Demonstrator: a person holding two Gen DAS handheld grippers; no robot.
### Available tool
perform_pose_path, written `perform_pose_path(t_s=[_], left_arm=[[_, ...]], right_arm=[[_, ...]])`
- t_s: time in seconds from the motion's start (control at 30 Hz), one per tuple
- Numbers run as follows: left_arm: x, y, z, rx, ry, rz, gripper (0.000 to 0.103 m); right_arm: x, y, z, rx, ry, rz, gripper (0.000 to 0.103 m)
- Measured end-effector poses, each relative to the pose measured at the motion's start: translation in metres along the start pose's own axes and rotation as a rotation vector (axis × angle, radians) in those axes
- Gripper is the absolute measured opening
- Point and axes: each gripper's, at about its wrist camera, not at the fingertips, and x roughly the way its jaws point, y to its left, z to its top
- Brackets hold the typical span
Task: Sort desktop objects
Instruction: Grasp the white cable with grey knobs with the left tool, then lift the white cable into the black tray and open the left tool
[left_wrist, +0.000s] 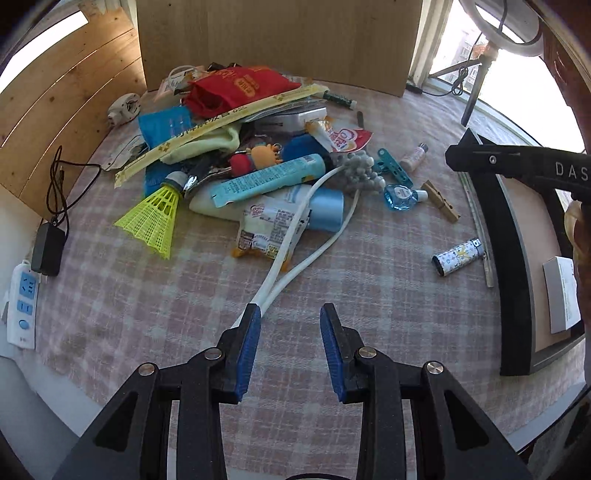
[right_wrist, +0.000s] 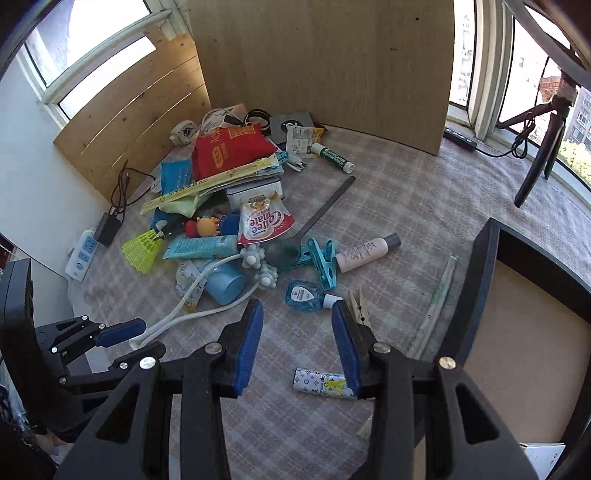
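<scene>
left gripper (left_wrist: 290, 314) gaping wide, gripping nothing, white looped cord (left_wrist: 314, 225) just brushing its left pad | right gripper (right_wrist: 298, 310) spread wide too, nothing held | clutter pile (right_wrist: 236, 206) at 11 o'clock, red-white sachet (right_wrist: 264, 221) reads "Coffee mate" | only right view shows grey metal spoon (right_wrist: 314, 221) | patterned lighter (right_wrist: 325, 384) print too small to read, half hidden by right finger

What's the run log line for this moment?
left gripper: open, beside white cable | right gripper: open, above lighter | tray: right of pile

woven checked tablecloth (left_wrist: 184, 295); matt wood board (right_wrist: 325, 66); glossy lighter (left_wrist: 458, 256).
</scene>
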Motion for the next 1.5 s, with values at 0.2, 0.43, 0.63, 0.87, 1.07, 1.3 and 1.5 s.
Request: perform_pose_path(t_s=[0.2, 0.43, 0.63, 0.87, 1.07, 1.3, 1.5], left_arm=[[0.016, 0.027, -0.022, -0.012, 0.047, 0.036, 0.033], [0.024, 0.035, -0.027, 0.021, 0.058, 0.022, 0.038], [0.036, 0.034, -0.029, 0.046, 0.086, 0.010, 0.035], [0.033, 0.028, -0.037, 0.077, 0.081, -0.018, 0.026], [0.016, 0.009, -0.046, 0.094, 0.058, -0.065, 0.022], [0.002, -0.028, -0.028, 0.139, 0.015, -0.119, 0.018], [0.002, -0.072, -0.009, 0.220, -0.016, -0.165, 0.017]], right_arm=[[0.045, 0.026, 0.023, -0.092, 0.064, -0.007, 0.039], [0.083, 0.031, 0.033, -0.111, 0.125, -0.029, 0.037], [0.098, 0.037, 0.035, -0.125, 0.143, -0.028, 0.024], [0.092, 0.036, 0.031, -0.130, 0.136, -0.038, 0.022], [0.074, 0.027, 0.028, -0.110, 0.115, -0.034, 0.022], [0.044, 0.019, 0.028, -0.107, 0.089, -0.043, 0.022], [0.006, -0.002, 0.026, -0.106, 0.054, -0.081, 0.022]])
